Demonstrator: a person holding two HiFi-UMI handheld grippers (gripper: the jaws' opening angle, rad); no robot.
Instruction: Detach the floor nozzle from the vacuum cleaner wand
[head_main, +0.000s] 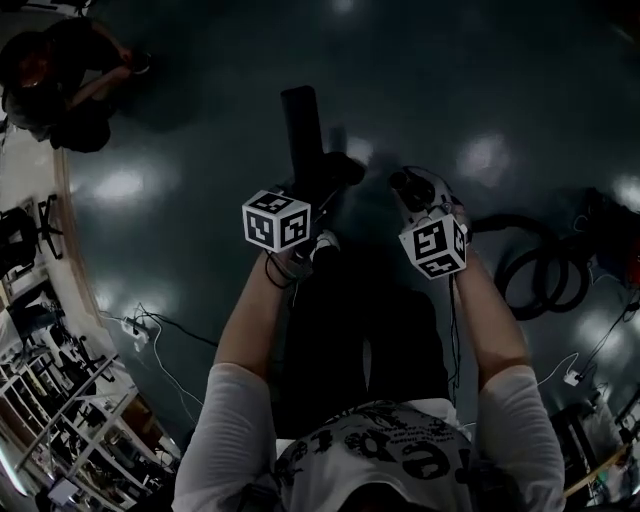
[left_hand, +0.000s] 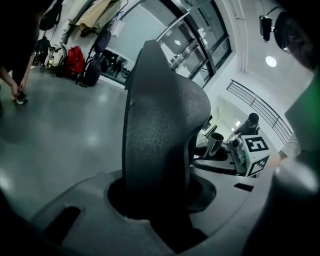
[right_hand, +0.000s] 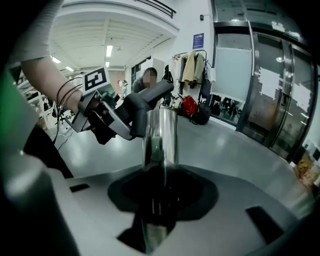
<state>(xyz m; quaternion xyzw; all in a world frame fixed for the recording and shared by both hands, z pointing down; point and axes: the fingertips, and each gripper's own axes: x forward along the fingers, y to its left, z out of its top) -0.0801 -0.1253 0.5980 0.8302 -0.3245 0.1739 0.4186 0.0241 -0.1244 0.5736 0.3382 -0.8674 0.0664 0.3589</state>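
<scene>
Left tongs (left_hand: 155, 200): clamped on the dark, grainy floor nozzle (left_hand: 160, 125), I think at its neck.
Right tongs (right_hand: 160, 195): closed round the shiny wand (right_hand: 160, 135).
Where: both parts held over the floor (head_main: 480, 80), near each other; I can't make out a joint.

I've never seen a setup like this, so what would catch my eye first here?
At the head view's centre, black-and-white marker cubes top both tools. The left gripper clamps a bulky dark plastic part; the right gripper clamps a shiny metal tube. A black hose coils on the floor, right.
</scene>
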